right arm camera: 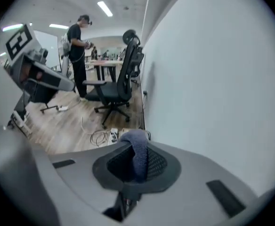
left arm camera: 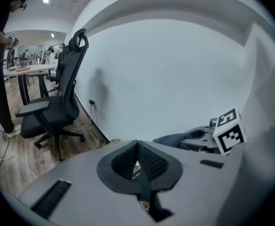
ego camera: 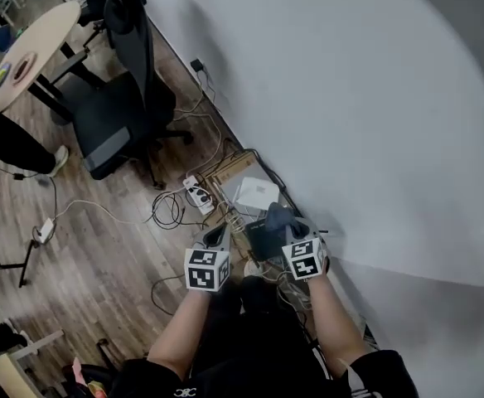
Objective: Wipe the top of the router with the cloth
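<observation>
The white router [ego camera: 257,194] lies on the floor against the wall, on a flat cardboard piece. My right gripper [ego camera: 285,222] hovers just in front of it, shut on a blue-grey cloth [ego camera: 277,216]. In the right gripper view the cloth [right arm camera: 138,150] hangs folded between the jaws of that gripper [right arm camera: 135,158]. My left gripper [ego camera: 218,237] is held beside it to the left, jaws closed with nothing in them [left arm camera: 137,150]. The left gripper view also shows the cloth [left arm camera: 175,139] and the right gripper's marker cube [left arm camera: 229,131]. Neither gripper view shows the router.
A white power strip [ego camera: 196,196] and loose cables [ego camera: 171,210] lie left of the router. A dark box [ego camera: 265,237] sits under the grippers. A black office chair [ego camera: 118,114] and a round table [ego camera: 26,52] stand further back. A person [right arm camera: 78,46] stands by the desks.
</observation>
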Demonstrator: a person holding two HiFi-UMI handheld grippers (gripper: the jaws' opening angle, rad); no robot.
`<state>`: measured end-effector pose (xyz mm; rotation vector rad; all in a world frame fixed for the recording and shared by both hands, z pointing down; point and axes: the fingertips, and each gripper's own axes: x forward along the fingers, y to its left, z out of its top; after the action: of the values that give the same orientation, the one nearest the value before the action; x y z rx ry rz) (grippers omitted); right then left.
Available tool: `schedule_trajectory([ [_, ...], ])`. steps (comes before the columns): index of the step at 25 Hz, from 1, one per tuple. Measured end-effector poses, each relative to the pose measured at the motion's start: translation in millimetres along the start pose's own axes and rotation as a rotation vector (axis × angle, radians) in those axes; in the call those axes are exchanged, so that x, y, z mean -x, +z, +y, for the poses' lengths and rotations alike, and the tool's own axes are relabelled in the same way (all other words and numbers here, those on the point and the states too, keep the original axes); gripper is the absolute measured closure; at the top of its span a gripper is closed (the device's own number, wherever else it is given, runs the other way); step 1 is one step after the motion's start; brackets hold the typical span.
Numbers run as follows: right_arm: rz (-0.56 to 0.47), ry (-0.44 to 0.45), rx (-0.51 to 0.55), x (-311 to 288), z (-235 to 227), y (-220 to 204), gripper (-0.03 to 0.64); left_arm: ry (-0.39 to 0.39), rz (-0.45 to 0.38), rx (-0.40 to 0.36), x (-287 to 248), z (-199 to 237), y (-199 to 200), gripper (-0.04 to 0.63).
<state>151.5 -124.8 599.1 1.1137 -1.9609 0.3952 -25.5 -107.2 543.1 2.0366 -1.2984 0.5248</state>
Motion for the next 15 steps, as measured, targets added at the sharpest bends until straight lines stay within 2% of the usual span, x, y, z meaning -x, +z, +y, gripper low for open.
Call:
schedule_trajectory([
  [8,-0.416,-0.023,-0.128,111,-4,137,0.604,0.058,-0.176,-0.061,92,-11,109,0.601],
  [15,-0.692,-0.060,-0.199,195,-14,237,0.604,0.076,-0.355,-0.127,156,-29,197,0.601],
])
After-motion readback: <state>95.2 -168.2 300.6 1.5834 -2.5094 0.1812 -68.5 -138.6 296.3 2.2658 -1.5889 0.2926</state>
